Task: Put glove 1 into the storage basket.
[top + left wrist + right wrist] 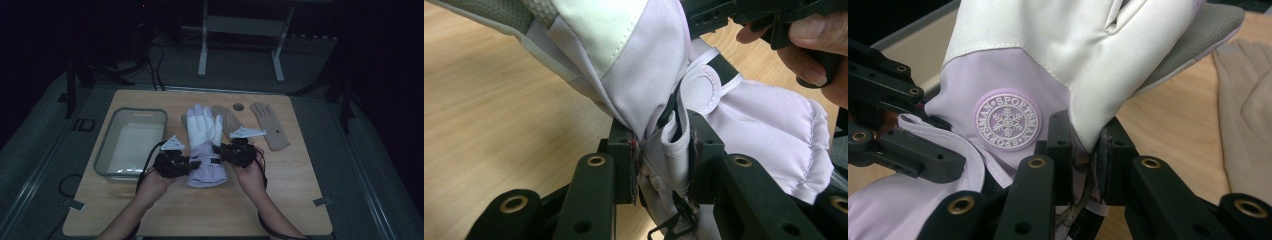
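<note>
White-and-lilac ski glove [204, 145] lies at centre frame on my worktop [200, 210], fingers pointing toward the top, cuff toward me. My left tongs [196, 163] pinch the cuff fabric from the left; in the left gripper view [663, 150] folded lilac cloth sits clamped between the jaws. My right tongs [216, 149] grip the wrist from the right, closed on cloth below the snowflake badge [1008, 121]. Clear bin [131, 142] left of the glove. Two tan gloves [270, 125] upper right of it.
</note>
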Available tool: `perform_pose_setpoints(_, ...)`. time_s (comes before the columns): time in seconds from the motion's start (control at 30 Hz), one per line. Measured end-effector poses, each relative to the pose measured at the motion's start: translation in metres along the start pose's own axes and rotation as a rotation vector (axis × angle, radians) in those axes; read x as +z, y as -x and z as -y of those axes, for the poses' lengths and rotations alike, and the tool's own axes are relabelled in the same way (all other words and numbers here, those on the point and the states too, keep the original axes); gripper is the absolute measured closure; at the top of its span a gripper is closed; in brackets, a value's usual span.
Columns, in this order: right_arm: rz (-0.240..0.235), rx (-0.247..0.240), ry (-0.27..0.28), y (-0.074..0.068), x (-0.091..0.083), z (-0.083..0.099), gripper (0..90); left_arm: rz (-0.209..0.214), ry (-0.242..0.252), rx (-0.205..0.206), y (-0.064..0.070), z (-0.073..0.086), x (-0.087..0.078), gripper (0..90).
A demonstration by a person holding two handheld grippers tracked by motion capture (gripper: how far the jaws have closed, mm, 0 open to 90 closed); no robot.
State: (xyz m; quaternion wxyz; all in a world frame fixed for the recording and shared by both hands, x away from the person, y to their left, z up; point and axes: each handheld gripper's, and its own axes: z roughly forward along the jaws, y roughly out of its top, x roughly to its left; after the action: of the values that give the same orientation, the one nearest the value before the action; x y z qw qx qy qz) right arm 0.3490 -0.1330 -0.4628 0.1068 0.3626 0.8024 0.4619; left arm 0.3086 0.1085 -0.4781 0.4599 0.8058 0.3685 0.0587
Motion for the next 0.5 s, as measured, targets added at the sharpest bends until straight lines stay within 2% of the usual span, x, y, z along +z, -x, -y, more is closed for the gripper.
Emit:
perform_pose_setpoints(0.2,0.009,-0.011,0.026,-0.012,0.001,-0.019,79.1,-0.003,0.016,0.023,-0.011,-0.012,-0.024,71.1)
perform_pose_setpoints(0.23,0.004,-0.016,0.038,-0.017,0.003,-0.028,79.1,-0.012,0.019,0.031,-0.016,-0.015,-0.033,71.0)
perform_pose_setpoints(0.3,-0.001,-0.019,0.045,-0.023,0.007,-0.036,79.1,-0.017,0.018,0.034,-0.019,-0.017,-0.038,71.0)
perform_pose_setpoints(0.37,-0.003,-0.022,0.051,-0.026,0.009,-0.040,79.1,-0.025,0.019,0.039,-0.024,-0.020,-0.048,71.0)
perform_pose_setpoints(0.4,-0.015,-0.025,0.057,-0.031,0.013,-0.048,79.1,-0.032,0.021,0.040,-0.029,-0.022,-0.058,71.0)
perform_pose_setpoints(0.43,-0.015,-0.025,0.057,-0.031,0.013,-0.048,79.1,-0.032,0.021,0.040,-0.029,-0.022,-0.058,71.0)
perform_pose_setpoints(0.5,-0.029,-0.025,0.062,-0.037,0.018,-0.056,79.1,-0.046,0.011,0.048,-0.035,-0.024,-0.070,71.0)
